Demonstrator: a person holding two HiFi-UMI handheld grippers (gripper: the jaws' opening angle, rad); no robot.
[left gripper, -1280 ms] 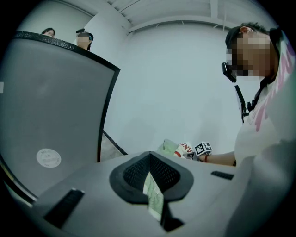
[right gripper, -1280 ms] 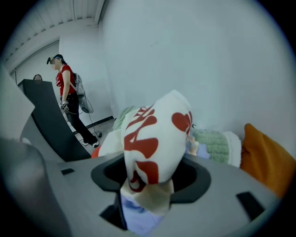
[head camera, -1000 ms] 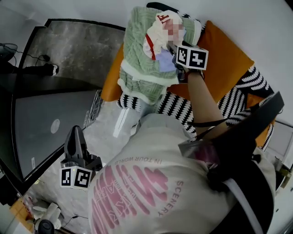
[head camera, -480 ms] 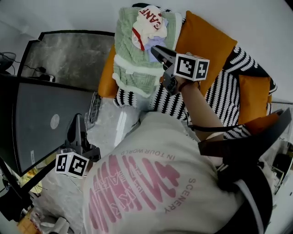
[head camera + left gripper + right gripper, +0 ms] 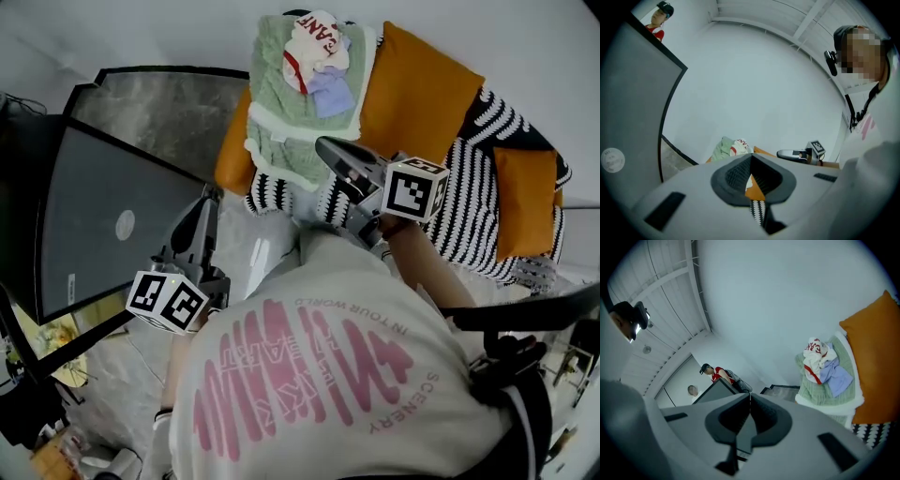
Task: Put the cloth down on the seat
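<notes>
Two grippers, both empty.

Head view: crumpled white-and-red soft cloth (image 5: 314, 45) lies on green knitted blanket (image 5: 286, 131) over orange seat cushion (image 5: 422, 94). It sits well ahead of right gripper (image 5: 324, 144) tips and far from left gripper (image 5: 208, 202).

Left gripper view: fingers together, cloth beyond tips.

Right gripper view: jaws have just been closing, now together on nothing. Cloth is ahead, right of tips.

Likely light, limp, not fragile; pinch a raised fold.
</notes>
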